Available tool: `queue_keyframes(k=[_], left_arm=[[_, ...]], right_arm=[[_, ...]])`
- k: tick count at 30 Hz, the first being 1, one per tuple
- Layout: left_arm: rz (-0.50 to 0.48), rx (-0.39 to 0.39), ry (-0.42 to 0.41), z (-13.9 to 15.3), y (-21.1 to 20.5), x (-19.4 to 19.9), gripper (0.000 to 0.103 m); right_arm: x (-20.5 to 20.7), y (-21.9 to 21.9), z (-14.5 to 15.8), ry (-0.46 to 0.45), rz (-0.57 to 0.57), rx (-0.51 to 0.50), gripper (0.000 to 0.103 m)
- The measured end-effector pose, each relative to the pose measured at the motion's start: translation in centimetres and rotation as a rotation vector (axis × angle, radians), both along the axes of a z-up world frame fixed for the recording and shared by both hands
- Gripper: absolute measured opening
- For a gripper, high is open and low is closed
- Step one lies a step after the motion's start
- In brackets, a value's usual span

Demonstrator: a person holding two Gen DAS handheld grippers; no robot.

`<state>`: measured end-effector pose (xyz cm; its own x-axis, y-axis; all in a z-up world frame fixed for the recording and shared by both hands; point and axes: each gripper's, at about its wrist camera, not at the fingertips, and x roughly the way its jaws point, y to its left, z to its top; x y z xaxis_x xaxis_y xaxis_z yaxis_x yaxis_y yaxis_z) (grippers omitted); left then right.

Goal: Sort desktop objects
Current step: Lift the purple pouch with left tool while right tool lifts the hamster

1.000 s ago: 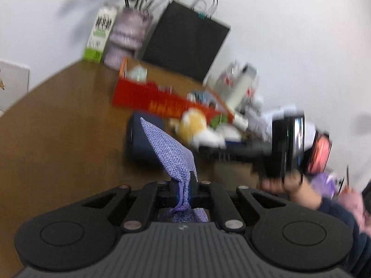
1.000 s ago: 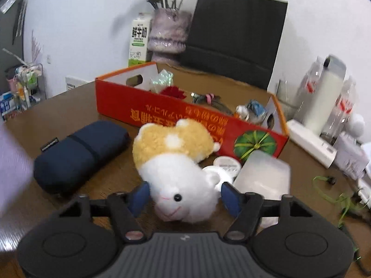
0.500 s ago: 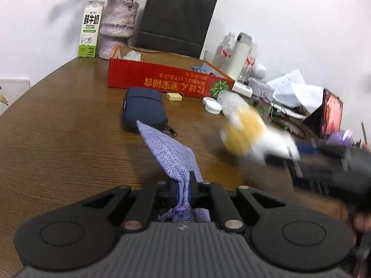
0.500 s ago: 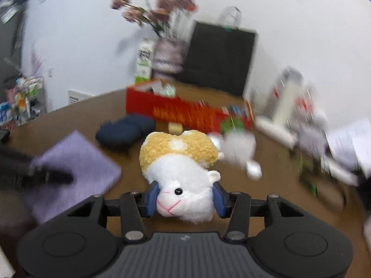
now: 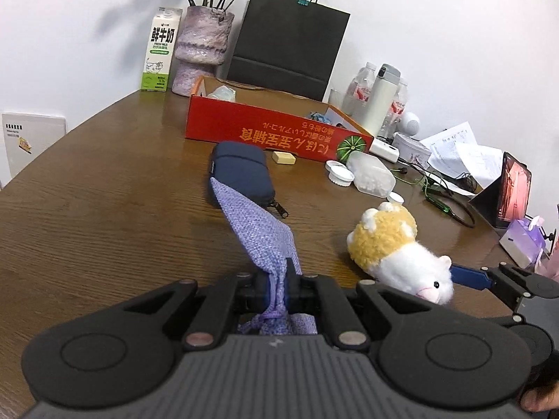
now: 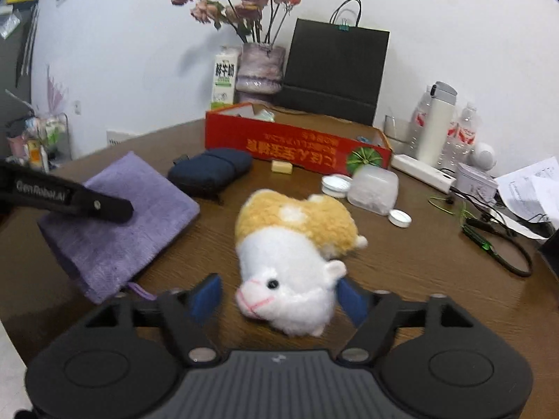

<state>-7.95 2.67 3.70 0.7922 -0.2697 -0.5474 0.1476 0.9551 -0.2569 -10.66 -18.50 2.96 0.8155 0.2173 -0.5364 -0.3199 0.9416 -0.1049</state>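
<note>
A plush hamster (image 6: 297, 255) is seen lying on the wooden table (image 6: 419, 262), its head set between the spread, non-touching blue pads of the low, level right gripper (image 6: 277, 298). A purple cloth (image 5: 260, 230) is pinched edgewise in the closed left gripper (image 5: 279, 288), held beside it.

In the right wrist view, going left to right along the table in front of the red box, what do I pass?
Purple cloth → dark blue pouch → small yellow block → white lid → clear plastic container → white power strip.
</note>
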Motion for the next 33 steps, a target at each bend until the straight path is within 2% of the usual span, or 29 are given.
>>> queue_keyframes(k=[7,9,11,15,22,33], left_arm=[[-0.012,-0.001,-0.028,0.7,-0.5,-0.3,0.007],[-0.013,0.000,-0.040,1.0,-0.5,-0.4,0.007],[-0.007,-0.001,-0.053,1.3,-0.4,-0.4,0.007],[0.010,-0.019,-0.068,1.9,0.0,0.2,0.007],[0.019,-0.040,-0.101,3.1,0.3,1.6,0.007],[0.010,-0.032,-0.074,2.3,0.2,1.6,0.007]], right_arm=[[2.2,-0.1,-0.1,0.026,-0.006,0.041,0.074],[3.0,0.0,-0.4,0.049,-0.016,0.036,0.054],[3.3,-0.1,-0.4,0.061,-0.028,0.057,0.050],[3.2,-0.3,0.4,0.041,-0.031,0.072,0.049],[3.8,-1.7,3.7,-0.047,-0.054,0.109,0.049],[4.2,-1.9,2.6,0.014,-0.069,0.136,0.050]])
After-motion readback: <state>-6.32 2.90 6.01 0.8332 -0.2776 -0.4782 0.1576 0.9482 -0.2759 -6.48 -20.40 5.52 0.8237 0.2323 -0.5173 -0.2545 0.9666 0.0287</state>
